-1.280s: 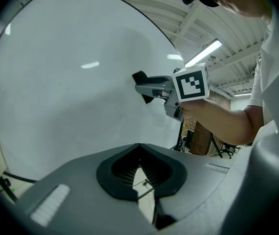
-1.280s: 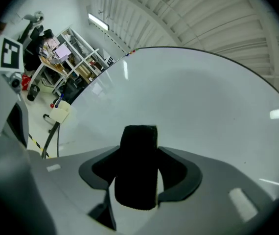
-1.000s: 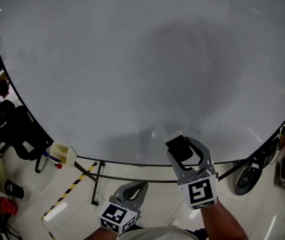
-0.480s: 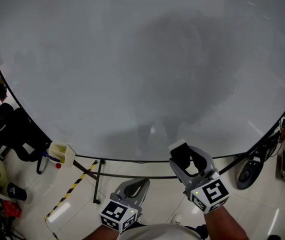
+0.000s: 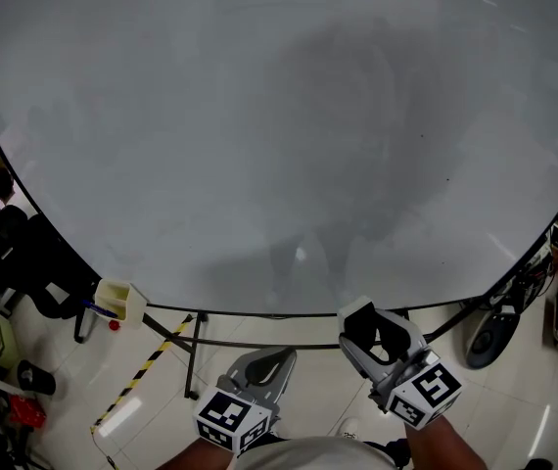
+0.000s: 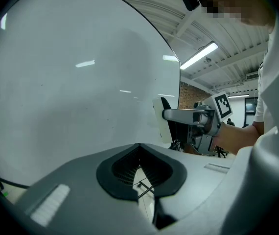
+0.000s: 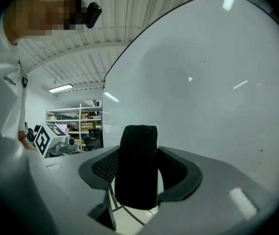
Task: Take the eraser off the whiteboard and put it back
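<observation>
The whiteboard (image 5: 259,116) fills most of the head view, its face wiped bare. The eraser (image 5: 358,322), a dark block, is off to the board's lower edge at about 5 o'clock, gripped in the right gripper (image 5: 368,332). In the right gripper view the eraser (image 7: 138,169) stands upright between the two jaws, clamped on both flanks. Its top rises above the jaw tips at 12 o'clock and its lower end sits deep in the throat at 6 o'clock, with the board spreading behind it toward 2 o'clock. Whether the eraser touches the board cannot be told from any view. The left gripper (image 5: 279,356) hangs lower, at 6 o'clock in the head view, well apart from the board. In its own view the jaws are pressed together at the tips with nothing between them, and floor shows through the gap behind. From there the right gripper (image 6: 164,114) shows at 3 o'clock, against the board's edge. A small pale tray (image 5: 120,301) hangs on the board's rim at 8 o'clock.
</observation>
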Demonstrator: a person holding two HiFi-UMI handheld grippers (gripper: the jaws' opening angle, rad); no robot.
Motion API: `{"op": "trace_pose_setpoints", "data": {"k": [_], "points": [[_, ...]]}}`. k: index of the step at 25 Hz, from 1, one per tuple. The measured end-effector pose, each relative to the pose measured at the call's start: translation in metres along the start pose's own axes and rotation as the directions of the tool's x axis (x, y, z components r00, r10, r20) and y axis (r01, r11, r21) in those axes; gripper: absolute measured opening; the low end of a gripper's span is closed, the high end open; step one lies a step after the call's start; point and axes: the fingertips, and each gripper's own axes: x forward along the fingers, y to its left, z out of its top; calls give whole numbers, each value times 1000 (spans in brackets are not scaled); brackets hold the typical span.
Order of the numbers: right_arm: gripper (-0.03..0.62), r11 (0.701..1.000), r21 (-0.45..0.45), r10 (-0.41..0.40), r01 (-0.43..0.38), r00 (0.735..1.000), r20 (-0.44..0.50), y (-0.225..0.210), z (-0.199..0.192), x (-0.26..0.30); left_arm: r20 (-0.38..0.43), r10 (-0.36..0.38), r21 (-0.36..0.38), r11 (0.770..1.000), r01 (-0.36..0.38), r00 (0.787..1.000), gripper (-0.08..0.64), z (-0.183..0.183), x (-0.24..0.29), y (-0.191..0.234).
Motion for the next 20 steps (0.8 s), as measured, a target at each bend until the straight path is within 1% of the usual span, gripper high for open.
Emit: {"op": "trace_pose_setpoints", "data": {"k": [8, 14, 20], "points": [[235, 999, -25, -25, 24, 999, -25, -6, -14, -24, -6, -17, 18, 1000, 17, 1000, 17, 1, 1, -7], [235, 998, -34, -53, 51, 996, -71, -16, -30, -35, 6, -5, 2, 1000, 5, 1000, 17, 5, -2, -4], [235, 998, -28, -65, 63, 994, -83, -21, -39, -45, 11, 3, 4, 1000, -3, 1000, 17, 13, -4, -5]]}}
